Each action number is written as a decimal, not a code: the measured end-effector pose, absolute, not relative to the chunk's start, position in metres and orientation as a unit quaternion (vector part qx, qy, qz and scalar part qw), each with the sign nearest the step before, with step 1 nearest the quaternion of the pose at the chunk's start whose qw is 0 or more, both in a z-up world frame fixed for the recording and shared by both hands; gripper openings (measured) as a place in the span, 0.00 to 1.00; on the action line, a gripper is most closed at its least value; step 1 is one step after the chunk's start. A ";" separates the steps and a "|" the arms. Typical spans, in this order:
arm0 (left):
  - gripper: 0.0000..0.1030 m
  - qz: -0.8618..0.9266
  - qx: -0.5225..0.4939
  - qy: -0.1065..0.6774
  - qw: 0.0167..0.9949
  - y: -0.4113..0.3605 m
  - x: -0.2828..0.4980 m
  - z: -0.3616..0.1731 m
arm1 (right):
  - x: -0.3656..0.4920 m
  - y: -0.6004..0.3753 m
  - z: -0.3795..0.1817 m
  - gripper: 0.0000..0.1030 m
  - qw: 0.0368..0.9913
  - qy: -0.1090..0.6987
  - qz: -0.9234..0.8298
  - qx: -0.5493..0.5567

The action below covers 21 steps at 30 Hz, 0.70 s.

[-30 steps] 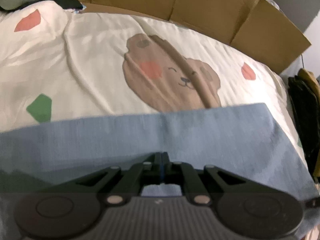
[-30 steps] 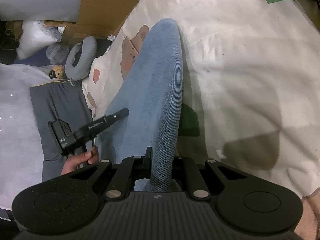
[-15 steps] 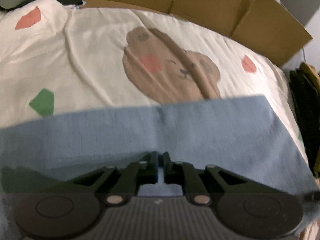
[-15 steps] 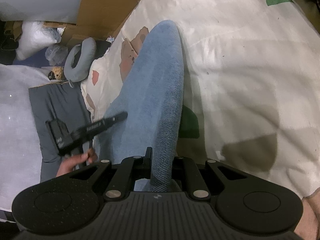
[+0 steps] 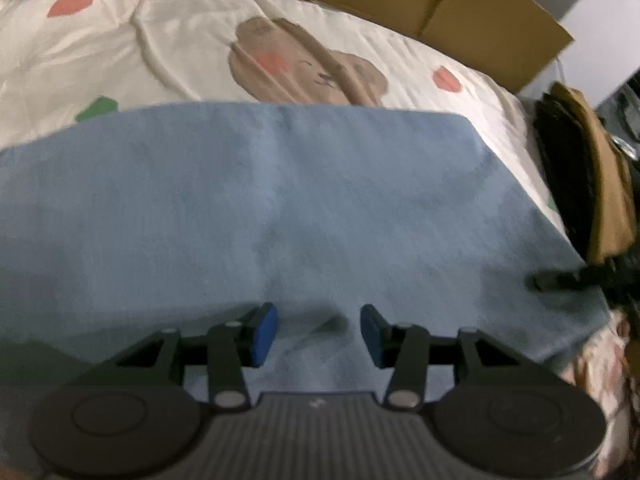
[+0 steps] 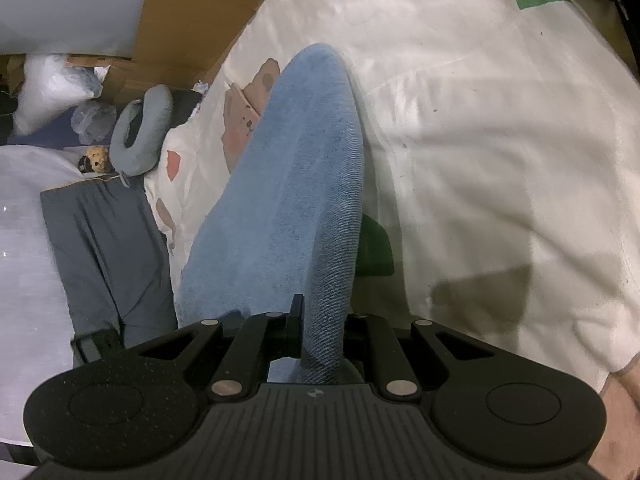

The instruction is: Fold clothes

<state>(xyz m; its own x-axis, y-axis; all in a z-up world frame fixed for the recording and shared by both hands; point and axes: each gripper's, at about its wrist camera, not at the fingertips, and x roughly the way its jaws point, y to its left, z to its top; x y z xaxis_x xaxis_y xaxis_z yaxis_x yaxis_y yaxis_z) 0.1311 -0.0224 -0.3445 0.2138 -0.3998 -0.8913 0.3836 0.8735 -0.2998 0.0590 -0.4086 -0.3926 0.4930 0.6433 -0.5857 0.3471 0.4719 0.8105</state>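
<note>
Jeans [image 5: 280, 208] lie flat across the bed [image 5: 180, 40] | left gripper [image 5: 319, 334] opening, nothing pinched | right gripper [image 6: 320, 336] clamped on denim fold

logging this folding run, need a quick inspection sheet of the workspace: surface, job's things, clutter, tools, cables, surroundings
surface: cream bedspread with bear and colour-patch print, creased.
job's things: blue garment spread across the bedspread; grey garment lies beside it.
clutter: grey neck pillow, small plush toy, dark clothes pile.
tools: left tool opening above the blue garment, nothing between the pads; right tool shut on a fold of the garment.
cables: nothing seen.
surroundings: cardboard along the bed's far edge, plastic bags.
</note>
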 end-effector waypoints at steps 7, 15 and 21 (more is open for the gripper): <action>0.03 -0.255 -0.036 0.588 0.767 -0.013 0.101 -0.353 | 0.066 -0.402 -0.376 0.08 0.712 0.503 0.095 0.481; 0.02 -0.253 -0.044 0.585 0.769 -0.009 0.093 -0.360 | 0.083 -0.380 -0.330 0.07 0.738 0.515 0.098 0.426; 0.02 -0.267 -0.081 0.586 0.761 0.007 0.096 -0.362 | 0.101 -0.348 -0.286 0.07 0.759 0.526 0.102 0.370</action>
<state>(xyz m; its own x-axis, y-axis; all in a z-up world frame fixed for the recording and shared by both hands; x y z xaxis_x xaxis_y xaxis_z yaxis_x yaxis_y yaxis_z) 0.0960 0.0071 -0.3619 0.1719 -0.5007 -0.8484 0.3115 0.8446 -0.4354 0.1009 -0.3480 -0.2861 0.4264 0.5436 -0.7230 0.2336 0.7060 0.6686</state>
